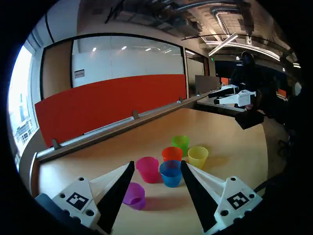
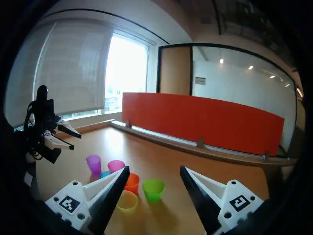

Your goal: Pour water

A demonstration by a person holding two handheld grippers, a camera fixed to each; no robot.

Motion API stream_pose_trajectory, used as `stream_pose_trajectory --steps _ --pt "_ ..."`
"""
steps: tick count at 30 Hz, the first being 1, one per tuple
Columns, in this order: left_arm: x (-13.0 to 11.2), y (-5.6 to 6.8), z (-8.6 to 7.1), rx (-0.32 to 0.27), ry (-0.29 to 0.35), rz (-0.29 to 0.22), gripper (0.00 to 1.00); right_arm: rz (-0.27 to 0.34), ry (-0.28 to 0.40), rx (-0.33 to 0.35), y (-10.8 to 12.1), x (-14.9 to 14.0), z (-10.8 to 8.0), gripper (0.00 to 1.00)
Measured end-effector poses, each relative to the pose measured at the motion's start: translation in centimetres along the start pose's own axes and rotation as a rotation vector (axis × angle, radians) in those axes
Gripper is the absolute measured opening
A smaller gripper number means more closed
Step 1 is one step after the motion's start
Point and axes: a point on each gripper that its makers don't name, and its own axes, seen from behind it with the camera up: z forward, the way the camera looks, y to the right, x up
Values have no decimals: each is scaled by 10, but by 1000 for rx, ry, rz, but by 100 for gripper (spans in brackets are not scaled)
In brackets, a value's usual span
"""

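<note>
Several small plastic cups stand clustered on the wooden table [image 1: 231,137]: purple [image 1: 134,196], pink [image 1: 148,169], blue [image 1: 171,173], orange [image 1: 172,153], green [image 1: 180,144] and yellow [image 1: 197,156]. My left gripper [image 1: 157,162] hangs open above the near cups, the pink and blue ones between its fingers' lines. My right gripper [image 1: 212,98] is held in the air far off at the table's other side. In the right gripper view, my right gripper [image 2: 154,168] is open and empty above the green cup [image 2: 153,190], with orange [image 2: 132,183], yellow [image 2: 126,201] and purple [image 2: 94,163] to its left.
An orange divider panel [image 1: 113,102] with a rail runs along the table's far edge. A window with a blind [image 2: 74,78] lies behind the left gripper [image 2: 77,143], which a person holds at the table's end. Bare tabletop [image 2: 176,164] surrounds the cups.
</note>
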Motion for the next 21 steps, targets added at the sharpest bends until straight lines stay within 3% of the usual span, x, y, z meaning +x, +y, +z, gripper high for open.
stream_pose_trajectory --steps 21 --pt "-51 24 38 -72 -137 18 86 3 -67 28 7 -27 20 100"
